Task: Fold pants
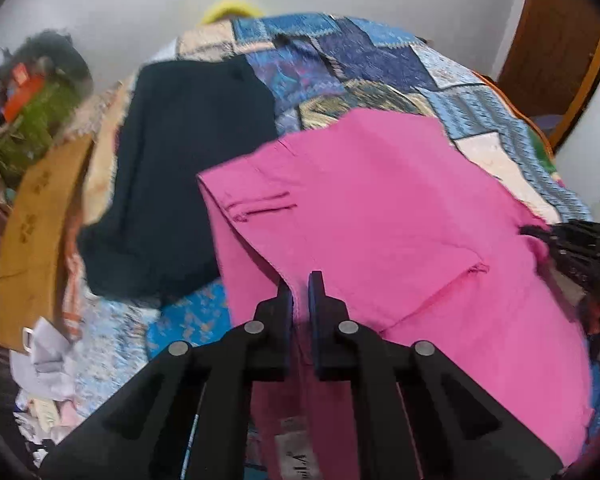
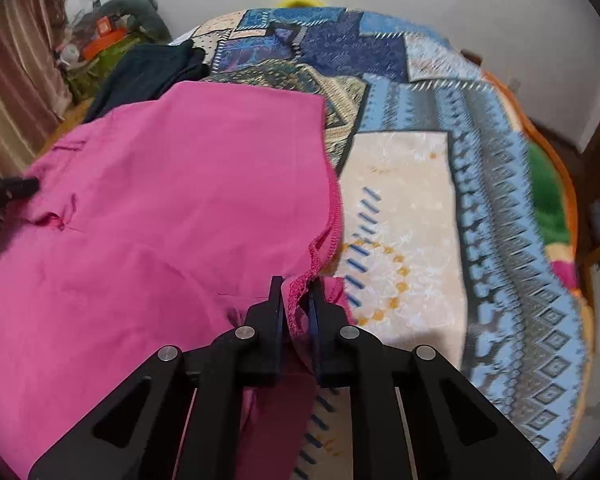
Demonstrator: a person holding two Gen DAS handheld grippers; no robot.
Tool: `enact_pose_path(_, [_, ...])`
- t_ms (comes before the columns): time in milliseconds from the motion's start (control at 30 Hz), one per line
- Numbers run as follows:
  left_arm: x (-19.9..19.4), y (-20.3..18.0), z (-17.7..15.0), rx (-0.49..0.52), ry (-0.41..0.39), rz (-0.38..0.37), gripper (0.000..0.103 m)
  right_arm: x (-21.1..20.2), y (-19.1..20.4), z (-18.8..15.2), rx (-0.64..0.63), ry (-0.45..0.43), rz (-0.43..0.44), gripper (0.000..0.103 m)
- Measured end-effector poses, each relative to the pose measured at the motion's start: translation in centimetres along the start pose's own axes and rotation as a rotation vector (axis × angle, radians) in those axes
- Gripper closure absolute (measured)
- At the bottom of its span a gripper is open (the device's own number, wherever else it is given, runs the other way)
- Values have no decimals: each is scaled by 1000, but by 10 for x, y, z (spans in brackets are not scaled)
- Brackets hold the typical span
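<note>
A: Left claw [image 1: 300,292]?
B: Clenched on near edge of pink pants [image 1: 380,220].
A: Right claw [image 2: 296,300]?
B: Clamped on stitched hem at pants' near right corner.
A: Pants location?
B: Spread on patchwork bedspread [image 2: 420,160]; dark garment [image 1: 180,168] just left, far side.

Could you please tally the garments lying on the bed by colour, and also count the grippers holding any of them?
Pink pants: 1
Dark navy garment: 1
Grippers shut on the pink pants: 2, the left gripper and the right gripper
Total: 2 garments on the patchwork blanket, 2 grippers
</note>
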State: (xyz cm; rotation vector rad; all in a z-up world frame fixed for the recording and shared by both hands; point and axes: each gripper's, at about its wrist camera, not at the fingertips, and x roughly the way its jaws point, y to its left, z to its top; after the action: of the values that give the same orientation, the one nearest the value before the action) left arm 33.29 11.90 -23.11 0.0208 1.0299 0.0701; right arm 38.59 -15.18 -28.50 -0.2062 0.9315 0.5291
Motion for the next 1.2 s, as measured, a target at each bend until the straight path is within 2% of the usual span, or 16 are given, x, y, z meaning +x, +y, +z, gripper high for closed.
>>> enact_pose_path(100, [8, 8, -4, -30, 16, 42, 97, 5, 1, -5, -12, 10, -43, 96])
enact_pose_path(233, [17, 19, -6, -83, 43, 47, 97, 10, 0, -7, -9, 22, -63, 96])
enact_pose_path(367, [17, 24, -5, -72, 63, 12, 96, 4, -3, -6, 1, 8, -42, 95])
enact_pose_path(533, [2, 32, -3, -99, 48, -29, 91, -20, -4, 0, -13, -44, -55, 86])
enact_pose_path(633, [-9, 37, 3, -107, 18, -26, 78, -41, -8, 10, 11, -98, -36, 79])
enact_pose_path(700, [-18, 41, 9, -106, -14, -10, 60, -50, -11, 17, 27, -126, -15, 73])
enact_pose_path(733, [-23, 43, 12, -108, -31, -5, 56, -56, -12, 23, 36, -150, 1, 69])
enact_pose_path(800, [-30, 49, 20, -117, -65, 6, 40, -61, -12, 34, 47, -183, 19, 60])
enact_pose_path(867, [-34, 56, 30, -126, -92, 15, 36, -61, -10, 43, 45, -198, 29, 50])
enact_pose_path(900, [-34, 58, 34, -127, -95, 18, 35, -58, -9, 51, 36, -199, 38, 49])
enact_pose_path(1067, [-17, 64, 56, -94, -84, 41, 33, -26, -1, 79, -8, -139, 84, 48])
enact_pose_path(1200, [13, 67, 63, -120, -34, 28, 33, 10, -1, 97, -22, -69, 107, 48])
